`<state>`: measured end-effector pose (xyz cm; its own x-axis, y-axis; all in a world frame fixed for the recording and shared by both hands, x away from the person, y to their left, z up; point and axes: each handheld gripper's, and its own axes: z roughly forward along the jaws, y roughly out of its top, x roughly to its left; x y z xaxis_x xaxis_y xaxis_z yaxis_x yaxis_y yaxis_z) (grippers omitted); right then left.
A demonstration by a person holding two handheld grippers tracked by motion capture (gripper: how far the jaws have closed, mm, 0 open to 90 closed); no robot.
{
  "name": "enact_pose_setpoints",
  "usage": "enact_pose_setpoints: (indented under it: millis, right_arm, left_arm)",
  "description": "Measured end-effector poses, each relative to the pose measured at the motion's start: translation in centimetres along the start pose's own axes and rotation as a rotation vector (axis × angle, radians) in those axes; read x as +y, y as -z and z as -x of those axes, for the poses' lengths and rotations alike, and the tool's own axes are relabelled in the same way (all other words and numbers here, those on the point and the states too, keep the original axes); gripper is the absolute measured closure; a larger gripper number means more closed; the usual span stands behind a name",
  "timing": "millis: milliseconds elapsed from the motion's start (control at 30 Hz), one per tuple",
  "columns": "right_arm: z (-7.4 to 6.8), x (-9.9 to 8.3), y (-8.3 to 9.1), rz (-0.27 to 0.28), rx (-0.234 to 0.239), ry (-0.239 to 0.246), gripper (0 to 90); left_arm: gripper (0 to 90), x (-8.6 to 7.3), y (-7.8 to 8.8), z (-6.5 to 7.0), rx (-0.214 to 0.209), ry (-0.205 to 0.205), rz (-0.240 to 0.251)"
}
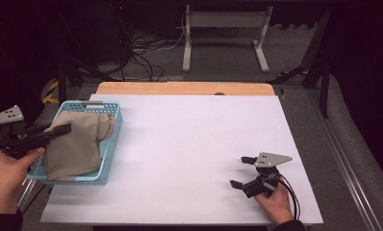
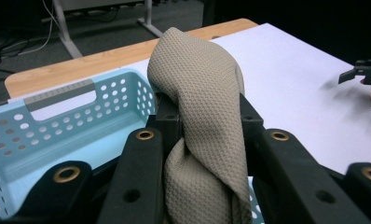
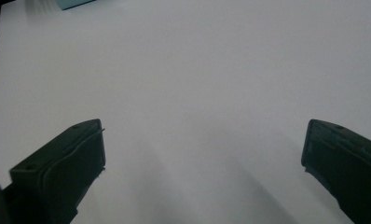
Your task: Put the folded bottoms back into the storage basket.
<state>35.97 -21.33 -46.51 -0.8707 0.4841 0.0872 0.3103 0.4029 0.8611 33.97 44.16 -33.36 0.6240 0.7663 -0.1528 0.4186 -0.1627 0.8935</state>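
Left gripper (image 1: 59, 129) at far left, held level in the left hand (image 1: 9, 168), jaws clamped. Right gripper (image 1: 242, 171) near right, jaws wide apart, right hand (image 1: 276, 202) low.

Left gripper (image 1: 59, 130): matte black body with long, flat black linkage bars, each bar carrying brass-ringed pivot holes and smaller plain bores (image 2: 145, 135); a grey three-cornered plate (image 1: 6, 116) with small dark dots sits on top. Right gripper (image 1: 242, 172): the same black build, with a matching grey three-cornered plate (image 1: 272, 159) and a bundle of thin black cables (image 1: 291, 195) looping back from its rear. Its two jaws (image 3: 62, 168) are black, blocky pads with rounded edges. The person wears dark sleeves, visible at both wrists (image 1: 4, 220).
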Motion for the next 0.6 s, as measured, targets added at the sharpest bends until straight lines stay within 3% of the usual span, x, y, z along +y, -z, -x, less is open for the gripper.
enact_pose_setpoints:
  millis: [267,600]
  right_arm:
    - [0.0,0.0,0.0,-0.002,-0.001,0.002,0.2]
    - [-0.1,0.0,0.0,-0.003,-0.001,0.004,0.2]
  left_arm:
    - [70.7,-0.6,-1.1,-1.0,-0.002,0.024,-0.019]
    - [70.3,-1.0,-2.5,-2.3,0.028,0.058,-0.053]
